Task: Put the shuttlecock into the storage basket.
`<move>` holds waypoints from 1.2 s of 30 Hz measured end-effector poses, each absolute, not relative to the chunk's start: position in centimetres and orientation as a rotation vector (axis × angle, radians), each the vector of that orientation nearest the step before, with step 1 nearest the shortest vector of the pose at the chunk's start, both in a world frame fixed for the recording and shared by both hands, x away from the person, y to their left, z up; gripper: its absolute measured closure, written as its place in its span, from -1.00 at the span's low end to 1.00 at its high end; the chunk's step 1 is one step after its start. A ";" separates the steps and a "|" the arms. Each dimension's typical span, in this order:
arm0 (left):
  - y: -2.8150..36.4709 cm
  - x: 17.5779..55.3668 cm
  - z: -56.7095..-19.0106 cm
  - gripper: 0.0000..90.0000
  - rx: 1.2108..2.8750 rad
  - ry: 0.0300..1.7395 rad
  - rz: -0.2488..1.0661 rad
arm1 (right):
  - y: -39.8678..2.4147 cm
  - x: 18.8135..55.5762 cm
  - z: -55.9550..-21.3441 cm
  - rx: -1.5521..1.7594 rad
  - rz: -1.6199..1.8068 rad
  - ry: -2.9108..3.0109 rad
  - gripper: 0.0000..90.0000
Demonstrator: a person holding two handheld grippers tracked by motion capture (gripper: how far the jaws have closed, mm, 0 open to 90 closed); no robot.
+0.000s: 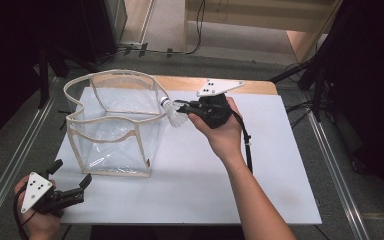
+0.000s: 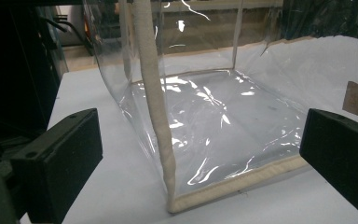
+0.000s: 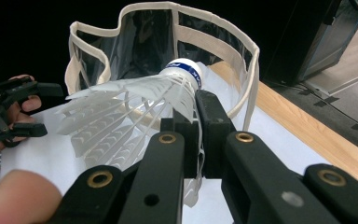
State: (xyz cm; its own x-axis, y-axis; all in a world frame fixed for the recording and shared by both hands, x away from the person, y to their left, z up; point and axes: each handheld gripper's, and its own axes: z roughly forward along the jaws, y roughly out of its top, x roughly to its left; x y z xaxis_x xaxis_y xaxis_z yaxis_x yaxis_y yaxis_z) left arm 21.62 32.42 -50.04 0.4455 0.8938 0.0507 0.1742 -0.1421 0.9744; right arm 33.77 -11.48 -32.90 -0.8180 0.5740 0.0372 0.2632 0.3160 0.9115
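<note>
A clear plastic bag point(image 1: 112, 125) with cream fabric edging stood open-topped on the left half of a white table point(image 1: 260, 165), its walls upright and its rim wavy. The right gripper point(image 1: 182, 107), held in the person's right hand point(image 1: 225, 132), was raised at the bag's right side, close to the rim. Its jaws were closed on a white feathered shuttlecock point(image 1: 174, 114), pinching it by the feathers near the cork. In the right gripper view the shuttlecock point(image 3: 140, 112) lay sideways between the jaws, its cork end with a blue band pointing toward the bag's point(image 3: 168, 42) opening and its feathers fanning back toward the camera's left. The shuttlecock was just outside the bag, beside its upper edge rather than inside it. The left gripper point(image 1: 70, 172), held in the left hand point(image 1: 37, 220), rested low at the near left corner of the table, well apart from the other gripper and near the bag's front corner. Its jaws were spread wide with nothing between them; in the left gripper view they framed the bag's point(image 2: 205, 121) lower corner and its glossy floor.
</note>
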 end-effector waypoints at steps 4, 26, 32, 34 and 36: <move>32.4 21.6 -50.0 -1.00 1.611 0.953 0.827 | -11.2 34.1 -32.8 0.748 1.502 2.295 0.90; 32.5 21.6 -50.0 -1.00 1.613 0.952 0.825 | -9.6 35.6 -31.7 0.729 1.489 2.297 0.90; 32.4 21.7 -50.0 -1.00 1.613 0.952 0.826 | -9.1 35.9 -31.6 0.727 1.492 2.303 0.90; 32.4 21.7 -50.0 -1.00 1.610 0.952 0.825 | -9.0 36.0 -31.7 0.725 1.492 2.304 0.90; 32.4 21.7 -50.0 -1.00 1.611 0.951 0.825 | -8.8 36.2 -31.7 0.725 1.496 2.302 0.90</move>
State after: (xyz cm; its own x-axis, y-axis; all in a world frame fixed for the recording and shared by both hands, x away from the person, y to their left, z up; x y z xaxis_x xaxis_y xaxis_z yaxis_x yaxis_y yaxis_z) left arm 21.66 32.42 -50.04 0.4476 0.8929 0.0486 0.1748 -0.1407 0.9745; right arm 36.19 -8.82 -31.72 -0.8273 0.5613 0.0217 0.2479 0.3301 0.9108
